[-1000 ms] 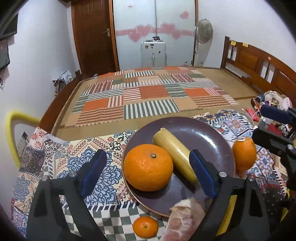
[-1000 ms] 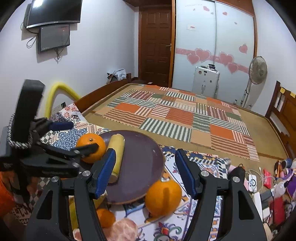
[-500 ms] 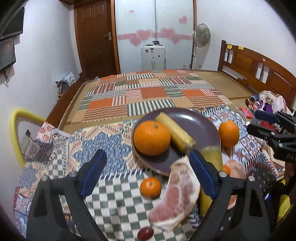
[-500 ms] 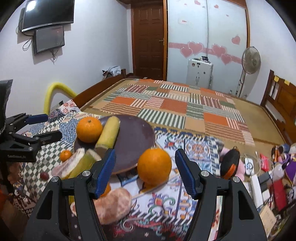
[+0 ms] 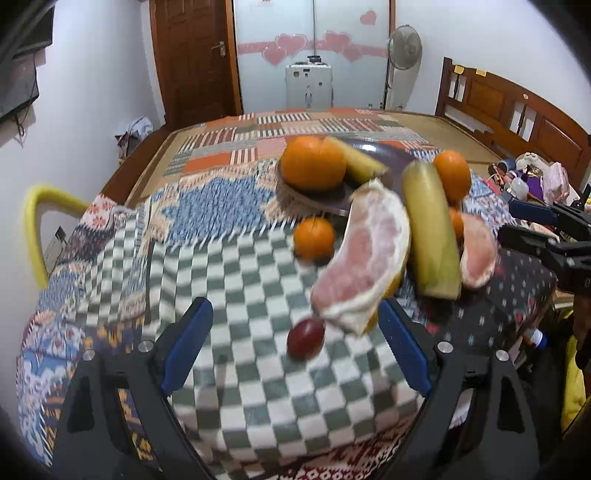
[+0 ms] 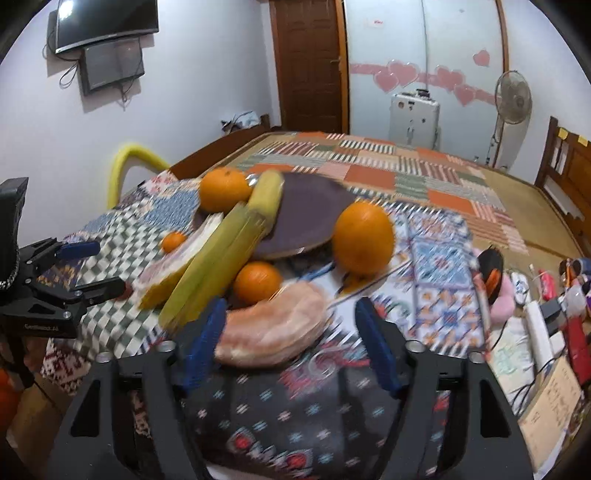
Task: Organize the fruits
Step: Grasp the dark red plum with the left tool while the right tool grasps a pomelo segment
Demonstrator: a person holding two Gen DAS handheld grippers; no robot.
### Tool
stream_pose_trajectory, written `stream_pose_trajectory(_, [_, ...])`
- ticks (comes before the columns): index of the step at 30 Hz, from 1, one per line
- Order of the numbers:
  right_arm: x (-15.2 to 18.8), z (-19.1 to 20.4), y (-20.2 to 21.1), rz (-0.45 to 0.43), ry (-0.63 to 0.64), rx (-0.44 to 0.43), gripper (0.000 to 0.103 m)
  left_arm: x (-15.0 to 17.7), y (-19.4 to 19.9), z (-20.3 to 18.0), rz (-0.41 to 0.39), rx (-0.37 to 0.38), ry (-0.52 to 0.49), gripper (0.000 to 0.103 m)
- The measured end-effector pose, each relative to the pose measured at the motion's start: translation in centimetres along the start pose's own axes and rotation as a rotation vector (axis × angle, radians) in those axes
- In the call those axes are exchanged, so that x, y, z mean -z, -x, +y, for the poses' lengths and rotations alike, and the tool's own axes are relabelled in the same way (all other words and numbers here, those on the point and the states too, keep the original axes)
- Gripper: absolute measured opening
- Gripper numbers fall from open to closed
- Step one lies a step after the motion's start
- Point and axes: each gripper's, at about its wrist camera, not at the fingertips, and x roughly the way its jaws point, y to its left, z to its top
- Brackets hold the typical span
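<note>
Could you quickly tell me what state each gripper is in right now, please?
Left gripper: open, holding nothing, above the checkered cloth.
Right gripper: open, holding nothing, a pomelo piece just ahead of it.

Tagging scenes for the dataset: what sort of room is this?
Most likely a bedroom at home: a wooden headboard, a wall-mounted TV and a standing fan, with fruit laid out on a patterned cloth.

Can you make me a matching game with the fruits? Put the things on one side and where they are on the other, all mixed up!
Things:
1. big orange
2. small red fruit
3. pink fruit slice
4. left gripper

Places:
A. on the green checked cloth
B. between the right gripper's fingers
C. on the purple plate
D. open, holding nothing

Pairs: 1-C, 2-A, 3-B, 4-D
</note>
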Motion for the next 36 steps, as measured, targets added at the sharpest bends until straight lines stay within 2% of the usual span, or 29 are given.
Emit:
stream_pose_trajectory(2, [0.6,0.7,-0.4,0.006,0.008,0.002,0.078,0.7,0.0,0.5,0.001,-0.001,0.012,0.089])
stream_pose_trajectory(7, [1.5,2.1,-1.8,0.042,0.038,-0.007,0.082,2.1,-0.5,1.4,0.03,0.028,0.047,0.069])
stream_pose_trajectory(9, [1.8,2.6,-2.1,0.043,0.06,0.015,0.089,2.5,-0.8,1.4,0.042,0.037,0.046,0.06])
stream_pose_trajectory(11, [1.9,2.9,-2.3,0.036,0.074,0.031,0.093,2.7,-1.0,1.3,0.037,0.04,0.043,0.056])
stream_pose_trajectory(15, [1.7,2.5,-2.4,0.027,0.075,0.062,0.093,2.4,-1.2,1.1,0.029,0.047,0.042,0.048])
stream_pose_trajectory(18, [1.7,1.5,-2.1,0.03,0.048,0.057,0.089,2.2,-1.4,1.0,0.02,0.049,0.036,0.041])
stream_pose_trajectory(22, [2.2,-0.1,-1.3,0.041,0.036,0.074,0.076,2.1,-1.6,0.7,0.007,0.056,0.027,0.03])
stream_pose_trajectory(24, [2.5,-1.0,-0.8,0.049,0.022,0.082,0.074,2.0,-1.6,0.4,-0.001,0.055,0.016,0.02])
stream_pose_trajectory(26, [2.9,-1.8,-0.2,0.052,0.017,0.104,0.07,2.0,-1.6,0.2,-0.004,0.049,0.01,0.018])
stream_pose_trajectory(31, [3.5,-3.7,0.9,0.066,-0.018,0.146,0.069,1.9,-1.4,0.1,-0.005,0.044,0.02,0.016])
stream_pose_trajectory(36, [3.5,-3.8,2.3,0.04,-0.031,0.14,0.069,1.7,-0.8,0.5,-0.022,0.044,0.029,0.015])
